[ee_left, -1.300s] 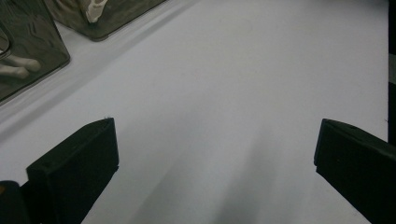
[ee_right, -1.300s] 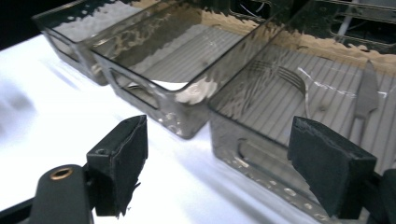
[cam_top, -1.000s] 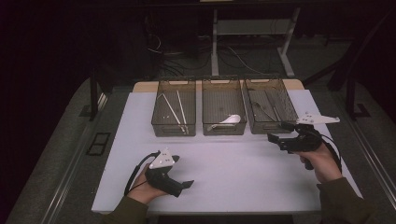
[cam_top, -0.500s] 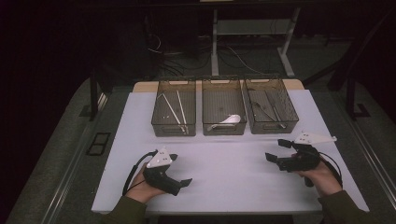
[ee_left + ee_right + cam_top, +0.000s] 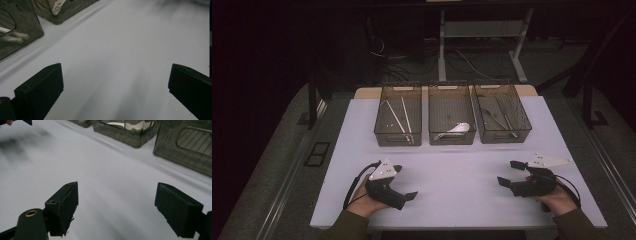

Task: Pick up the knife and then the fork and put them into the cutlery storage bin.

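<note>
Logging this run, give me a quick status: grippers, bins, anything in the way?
Left gripper open, empty. Right gripper open, empty, low over table. Three bins at far edge, utensils inside. Nothing in the way.

Table [image 5: 452,200]: the near half of the white top lies bare between the left gripper [image 5: 404,182] and the right gripper [image 5: 508,173], which sit well apart with open jaws holding nothing, leaving a wide passage across the middle. Obstacles: three dark mesh bins stand in a row along the far edge, left bin [image 5: 398,120] with pale sticks, middle bin [image 5: 451,120] with a white piece, right bin [image 5: 503,119] with dark utensils, narrow gaps between them. Access to the bins is from above through their open tops; bare strips of table flank the row at either end.
</note>
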`<state>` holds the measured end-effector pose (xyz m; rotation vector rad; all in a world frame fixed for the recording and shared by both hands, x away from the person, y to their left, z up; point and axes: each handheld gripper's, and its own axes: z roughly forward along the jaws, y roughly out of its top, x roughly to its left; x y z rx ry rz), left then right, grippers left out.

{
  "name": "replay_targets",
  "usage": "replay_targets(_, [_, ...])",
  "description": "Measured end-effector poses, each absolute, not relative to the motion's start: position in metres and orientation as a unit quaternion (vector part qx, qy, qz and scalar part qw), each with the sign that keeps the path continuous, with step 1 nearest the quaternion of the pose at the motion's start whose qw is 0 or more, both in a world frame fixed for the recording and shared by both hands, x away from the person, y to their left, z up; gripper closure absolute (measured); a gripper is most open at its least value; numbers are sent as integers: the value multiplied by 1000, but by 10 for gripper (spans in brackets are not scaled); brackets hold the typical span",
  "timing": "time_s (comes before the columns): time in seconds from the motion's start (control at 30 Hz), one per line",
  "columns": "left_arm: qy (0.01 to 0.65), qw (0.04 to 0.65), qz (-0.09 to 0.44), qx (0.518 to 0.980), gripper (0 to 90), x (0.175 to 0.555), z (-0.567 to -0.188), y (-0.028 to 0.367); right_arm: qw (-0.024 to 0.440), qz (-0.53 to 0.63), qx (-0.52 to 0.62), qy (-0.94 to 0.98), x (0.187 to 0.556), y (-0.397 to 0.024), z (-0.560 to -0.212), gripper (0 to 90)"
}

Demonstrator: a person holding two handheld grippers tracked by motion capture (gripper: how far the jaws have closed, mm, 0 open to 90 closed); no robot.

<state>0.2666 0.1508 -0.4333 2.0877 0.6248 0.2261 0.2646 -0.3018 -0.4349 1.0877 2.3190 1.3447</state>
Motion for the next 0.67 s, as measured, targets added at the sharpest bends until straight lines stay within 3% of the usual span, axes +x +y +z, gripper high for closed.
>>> replay_targets(0.67, [251, 452, 92, 851, 0, 267, -434, 151, 122, 449, 363, 807, 255, -299, -439, 191])
